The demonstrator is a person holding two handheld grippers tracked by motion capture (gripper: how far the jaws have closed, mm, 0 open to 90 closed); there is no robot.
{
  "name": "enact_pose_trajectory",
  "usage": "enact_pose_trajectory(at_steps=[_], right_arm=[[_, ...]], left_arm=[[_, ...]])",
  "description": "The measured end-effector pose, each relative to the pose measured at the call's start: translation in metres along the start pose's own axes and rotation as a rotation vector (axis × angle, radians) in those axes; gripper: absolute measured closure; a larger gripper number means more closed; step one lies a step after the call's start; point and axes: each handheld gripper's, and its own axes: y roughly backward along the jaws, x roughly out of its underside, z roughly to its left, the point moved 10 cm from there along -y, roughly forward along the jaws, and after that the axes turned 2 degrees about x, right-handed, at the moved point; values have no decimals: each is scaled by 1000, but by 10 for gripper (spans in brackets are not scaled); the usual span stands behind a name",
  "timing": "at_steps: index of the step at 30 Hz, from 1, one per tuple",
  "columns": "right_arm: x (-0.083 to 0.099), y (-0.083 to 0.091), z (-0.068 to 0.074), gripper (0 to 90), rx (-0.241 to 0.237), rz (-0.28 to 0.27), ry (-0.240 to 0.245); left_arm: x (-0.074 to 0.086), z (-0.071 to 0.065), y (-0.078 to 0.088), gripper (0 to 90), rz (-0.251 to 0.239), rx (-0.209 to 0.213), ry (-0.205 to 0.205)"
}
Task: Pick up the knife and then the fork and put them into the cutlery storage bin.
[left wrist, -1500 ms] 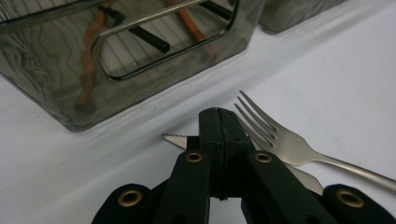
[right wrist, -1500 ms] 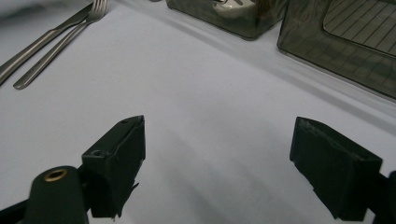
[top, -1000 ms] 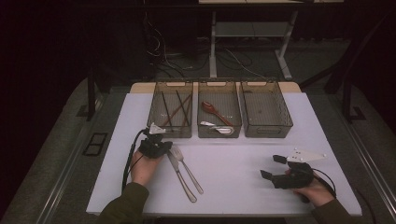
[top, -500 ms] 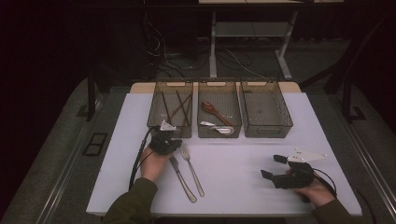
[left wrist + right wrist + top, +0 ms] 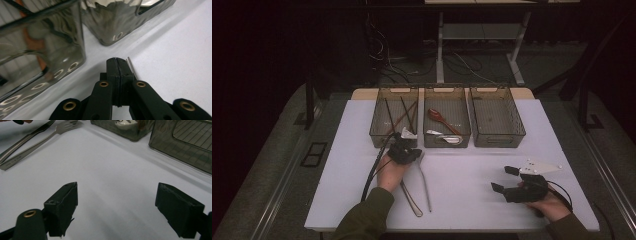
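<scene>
My left gripper [image 5: 409, 151] hovers low just in front of the gap between the left bin [image 5: 377, 131] and the middle bin [image 5: 447, 142]. Its jaws [image 5: 117, 61] are pressed together, and a thin metal sliver [image 5: 131, 65] shows beside their right edge, not between them. A steel fork [image 5: 425, 182] lies on the white table with its head by that gripper. A second steel utensil [image 5: 410, 199] lies left of it, partly under the forearm. My right gripper [image 5: 503, 179] rests near the front right with its jaws [image 5: 115, 210] wide apart and nothing between them.
Three smoky plastic bins stand in a row at the back. The left holds dark chopsticks [image 5: 404, 115], the middle a red-brown spoon [image 5: 438, 116] and a pale spoon [image 5: 446, 138], and the right bin [image 5: 497, 135] holds nothing I can see. The table's front edge [image 5: 452, 230] is close to both hands.
My left hand has slid right and slightly toward the bins, staying shut. The fork's head has swung right along with it. My right gripper has stayed put.
</scene>
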Motion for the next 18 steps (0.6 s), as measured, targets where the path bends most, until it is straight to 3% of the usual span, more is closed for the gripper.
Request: enact_pose_trajectory(at_steps=[7, 14, 18], right_arm=[[0, 1, 0, 179, 2, -2, 3], [0, 1, 0, 179, 5, 1, 12], [0, 0, 0, 179, 6, 4, 16]], left_arm=[[2, 1, 4, 878, -2, 3, 5], [-8, -7, 20, 753, -61, 19, 17], [-10, -15, 18, 688, -47, 34, -4]])
